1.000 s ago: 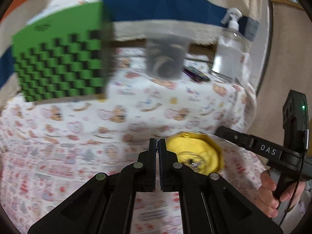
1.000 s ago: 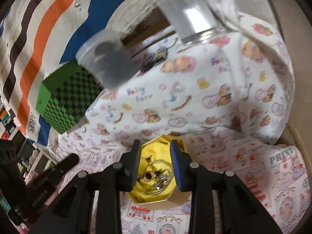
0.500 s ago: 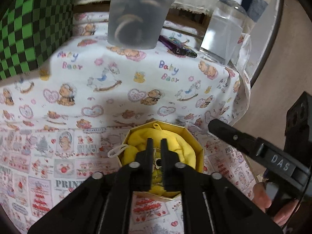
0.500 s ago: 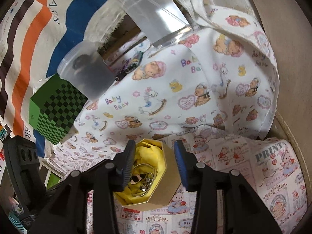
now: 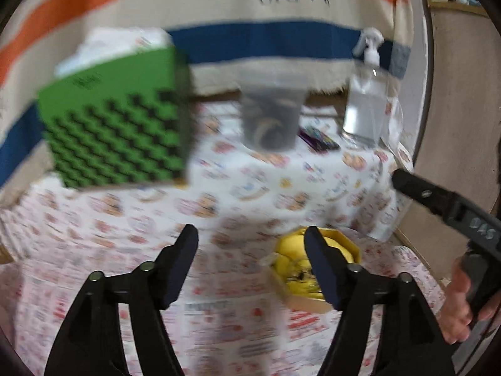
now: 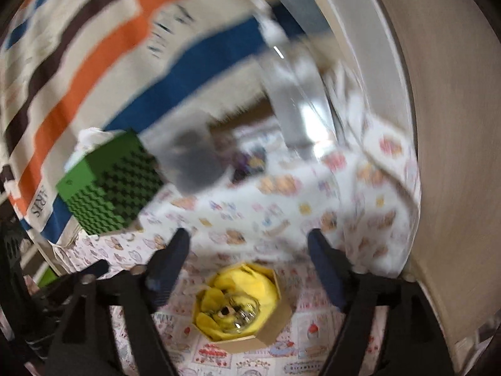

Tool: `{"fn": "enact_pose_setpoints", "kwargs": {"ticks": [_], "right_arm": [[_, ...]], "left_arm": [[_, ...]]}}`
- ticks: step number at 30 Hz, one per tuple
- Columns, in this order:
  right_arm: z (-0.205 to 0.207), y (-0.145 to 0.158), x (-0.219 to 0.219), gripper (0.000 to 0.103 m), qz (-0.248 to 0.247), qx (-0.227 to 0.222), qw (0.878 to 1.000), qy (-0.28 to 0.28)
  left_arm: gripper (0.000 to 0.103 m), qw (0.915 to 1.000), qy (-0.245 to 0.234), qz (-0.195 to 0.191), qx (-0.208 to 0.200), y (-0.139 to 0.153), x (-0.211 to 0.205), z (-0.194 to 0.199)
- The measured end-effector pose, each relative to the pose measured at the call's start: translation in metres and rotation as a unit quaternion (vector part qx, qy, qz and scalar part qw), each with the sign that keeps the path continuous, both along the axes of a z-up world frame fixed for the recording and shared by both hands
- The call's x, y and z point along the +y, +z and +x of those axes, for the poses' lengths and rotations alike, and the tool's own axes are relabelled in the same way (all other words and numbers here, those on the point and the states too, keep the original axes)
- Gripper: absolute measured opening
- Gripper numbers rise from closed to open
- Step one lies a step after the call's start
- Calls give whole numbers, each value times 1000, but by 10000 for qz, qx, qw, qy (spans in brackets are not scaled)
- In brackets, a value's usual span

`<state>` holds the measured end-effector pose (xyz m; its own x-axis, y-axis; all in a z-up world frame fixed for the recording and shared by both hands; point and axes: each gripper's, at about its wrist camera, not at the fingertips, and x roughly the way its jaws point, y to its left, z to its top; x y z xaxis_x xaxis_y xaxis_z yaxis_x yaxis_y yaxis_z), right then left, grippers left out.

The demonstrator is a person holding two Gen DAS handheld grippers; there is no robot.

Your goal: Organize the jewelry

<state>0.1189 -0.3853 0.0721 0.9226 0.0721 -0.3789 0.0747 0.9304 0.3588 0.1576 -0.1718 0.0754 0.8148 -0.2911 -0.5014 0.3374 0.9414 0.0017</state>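
A hexagonal cardboard box (image 6: 269,333) lined with yellow cloth sits on the printed tablecloth. It holds jewelry (image 6: 236,311), rings and small metal pieces. In the left wrist view the box (image 5: 313,304) lies low right, partly behind my right finger. My left gripper (image 5: 252,257) is open and empty, raised above the cloth left of the box. My right gripper (image 6: 249,260) is open and empty, above and behind the box. The right gripper's body (image 5: 444,206) shows at the right edge of the left view.
A green checkered box (image 5: 119,128) stands at the back left. A grey translucent cup (image 5: 271,119) with rings, a dark pen-like item (image 5: 319,139) and a clear pump bottle (image 5: 364,103) stand at the back. A striped cloth hangs behind. The table edge runs at the right.
Both grippers opened wide. The left gripper pulled up and back out of the yellow box. The right gripper also lifted. Both views are blurred by motion.
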Motion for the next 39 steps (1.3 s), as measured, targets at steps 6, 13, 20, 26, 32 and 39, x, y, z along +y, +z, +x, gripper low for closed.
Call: {"fn": "enact_pose_setpoints", "kwargs": {"ticks": [6, 13, 20, 26, 32, 39], "right_arm": [[-26, 24, 33, 103, -561, -456, 9974, 2], [-52, 17, 52, 103, -833, -641, 9944, 62], [-52, -21, 76, 103, -1206, -611, 9904, 286], [-50, -41, 88, 103, -1282, -628, 9887, 465], [-50, -48, 86, 103, -1255, -606, 9890, 490], [-47, -52, 85, 103, -1314, -514, 9892, 386]], "left_arm": [[89, 9958, 436, 77, -807, 9, 38, -30], [99, 9911, 593, -102, -1185, 0, 72, -53], [103, 9875, 943, -112, -1254, -28, 89, -58], [103, 9873, 1021, -273, -1188, -42, 100, -56], [103, 9832, 1168, -265, -1377, -54, 100, -64], [103, 9859, 1313, -265, -1007, -61, 102, -51]]}}
